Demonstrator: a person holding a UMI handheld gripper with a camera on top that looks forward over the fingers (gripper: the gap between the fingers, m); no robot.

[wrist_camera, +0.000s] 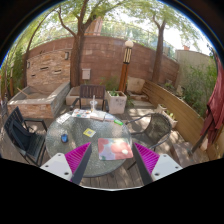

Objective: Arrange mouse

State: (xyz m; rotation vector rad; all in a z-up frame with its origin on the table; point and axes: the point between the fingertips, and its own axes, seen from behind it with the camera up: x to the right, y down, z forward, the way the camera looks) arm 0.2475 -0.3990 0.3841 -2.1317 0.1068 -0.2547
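A pink and pale blue mouse pad (114, 148) lies on the near part of a round glass table (75, 122). My gripper (112, 160) is open and empty above the table's near edge. Its two fingers with magenta pads (79, 160) stand wide apart at either side of the mouse pad, which sits between them and just ahead. I cannot make out a mouse. A small yellow-green item (89, 132) and a small purple item (65, 139) lie on the table beyond the left finger.
Black chairs stand at the table's left (24, 135) and right (152, 125), and more at the back (92, 95). A white planter (116, 100) and a brick wall (95, 60) lie beyond. A red sleeve (216, 100) shows at the far right.
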